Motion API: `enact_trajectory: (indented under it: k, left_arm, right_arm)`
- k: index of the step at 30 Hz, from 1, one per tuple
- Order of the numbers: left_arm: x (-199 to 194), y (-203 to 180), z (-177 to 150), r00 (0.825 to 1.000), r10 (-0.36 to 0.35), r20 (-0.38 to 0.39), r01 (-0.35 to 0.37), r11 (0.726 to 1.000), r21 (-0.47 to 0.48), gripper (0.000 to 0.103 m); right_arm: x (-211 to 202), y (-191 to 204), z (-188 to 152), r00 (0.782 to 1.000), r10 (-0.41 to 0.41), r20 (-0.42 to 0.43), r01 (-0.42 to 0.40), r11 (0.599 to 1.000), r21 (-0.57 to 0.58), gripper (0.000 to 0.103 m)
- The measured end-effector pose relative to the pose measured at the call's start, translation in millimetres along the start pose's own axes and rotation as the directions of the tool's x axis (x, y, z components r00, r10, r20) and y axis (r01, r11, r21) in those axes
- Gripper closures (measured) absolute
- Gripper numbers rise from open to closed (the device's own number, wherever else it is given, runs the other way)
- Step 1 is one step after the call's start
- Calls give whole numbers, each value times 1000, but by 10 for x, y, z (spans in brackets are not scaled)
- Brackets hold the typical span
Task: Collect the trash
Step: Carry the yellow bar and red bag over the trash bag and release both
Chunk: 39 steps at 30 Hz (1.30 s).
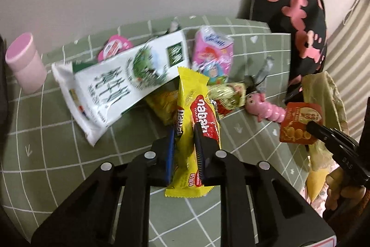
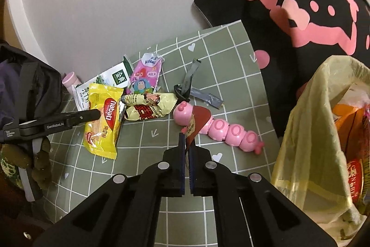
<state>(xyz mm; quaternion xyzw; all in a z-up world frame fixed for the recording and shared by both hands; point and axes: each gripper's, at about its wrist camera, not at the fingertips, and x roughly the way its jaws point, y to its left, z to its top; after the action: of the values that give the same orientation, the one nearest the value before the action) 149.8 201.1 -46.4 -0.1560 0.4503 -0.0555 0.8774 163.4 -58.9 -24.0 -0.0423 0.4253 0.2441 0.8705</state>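
Wafer packet (image 1: 195, 131) sits clamped in left claw (image 1: 185, 131); right claw (image 2: 187, 142) pinches red wrapper (image 2: 197, 120) above bench (image 2: 150, 154).

Pink caterpillar toy (image 2: 222, 129) before the bag-lined bin (image 2: 307, 131).

On the table (image 2: 161, 212), the carton (image 1: 120, 82) lies nearest the back edge with the pouch (image 1: 212, 54) beside it. The toy (image 2: 222, 129) lies toward the right edge, where the bin bag (image 2: 307, 131) stands. The cup (image 1: 25, 61) stands at the back-left corner.
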Motion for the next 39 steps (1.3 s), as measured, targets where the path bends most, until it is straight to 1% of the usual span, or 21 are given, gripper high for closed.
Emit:
enact_trajectory:
  k: [3,5,9,12,16,19,21,24,30,34,36,39]
  left_arm:
    - [-99,-89,74,999,-16,28,16,1000,18,88]
    - [-201,-169,168,998,-27,62,25,999,34,88]
    - [-327,-265,343,994,-40,102,35,998,48,88]
    - [-440,-371,530,988,-61,142,52,996,69,88]
    - [-522,-523,749,982,-77,170,62,994,95,88]
    - [-552,-680,891,976,-102,195,79,989,122,88]
    - [-537,-779,965,972,-121,200,96,987,130,88]
    - [-495,-929,1048,969,-147,199,119,982,150,88]
    - [-412,-1282,1171,959,-209,191,170,965,199,87]
    - [-357,-1567,1242,947,-267,177,226,949,221,88]
    - [-330,-1705,1247,943,-285,170,241,940,239,87]
    - [-253,-1973,1217,935,-325,138,279,920,274,87]
  right_arm:
    - [-56,-4,38,1000,-1,18,1,1000,-8,99]
    - [-111,-5,91,999,-8,33,8,1000,-21,99]
    - [-175,-43,189,998,-18,65,19,1000,-24,99]
    - [-256,-117,294,995,-29,95,31,999,-26,99]
    - [-390,-219,432,990,-41,135,44,999,-20,99]
    - [-545,-277,555,983,-68,173,74,997,-30,99]
    - [-656,-337,642,977,-79,197,85,996,-23,99]
    - [-871,-441,772,962,-119,246,131,991,-31,99]
    - [-1182,-712,913,935,-200,293,211,977,-7,99]
    - [-1359,-903,917,918,-250,307,254,967,27,99]
    - [-1430,-995,885,911,-274,308,274,961,46,99]
    - [-1506,-1149,826,904,-302,303,294,953,72,99]
